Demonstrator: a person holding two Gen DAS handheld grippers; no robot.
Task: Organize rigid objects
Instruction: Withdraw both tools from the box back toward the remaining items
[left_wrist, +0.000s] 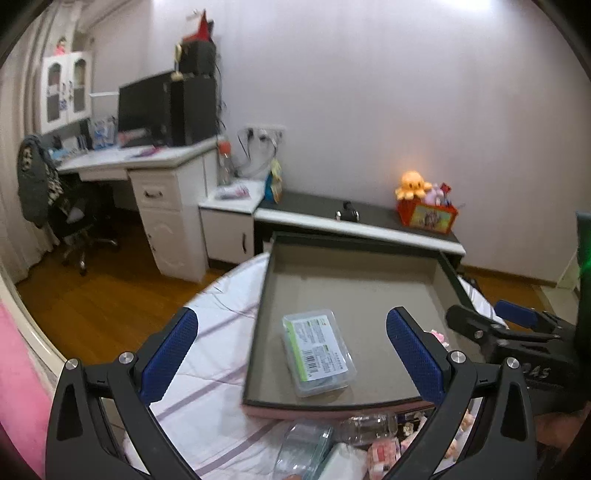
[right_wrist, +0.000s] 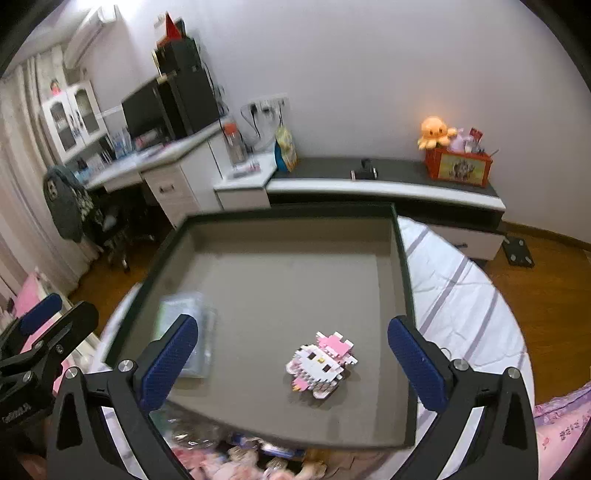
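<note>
Left wrist view: the left gripper (left_wrist: 291, 350) is seen spread wide with nothing held between its blue pads; it hangs over the near-left part of a shallow grey tray (left_wrist: 369, 258) that's parked on a striped bedsheet (left_wrist: 218, 332); a clear plastic case with a green label (left_wrist: 318, 353) is lying flat inside the tray, close to the near edge and nearer the left wall; a clear bottle (left_wrist: 369, 424) and some pink bits are bunched just outside the tray's near edge; the right gripper (left_wrist: 480, 323) pokes in from the right.

Right wrist view: the right gripper (right_wrist: 291, 350) is also wide open and empty, over the tray (right_wrist: 400, 258); a pink-and-white block cat figure (right_wrist: 320, 365) sits on the tray floor toward the near-right corner, touching neither finger; the plastic case (right_wrist: 184, 306) is blurred, half hidden behind the left finger, by the tray's left wall.
</note>
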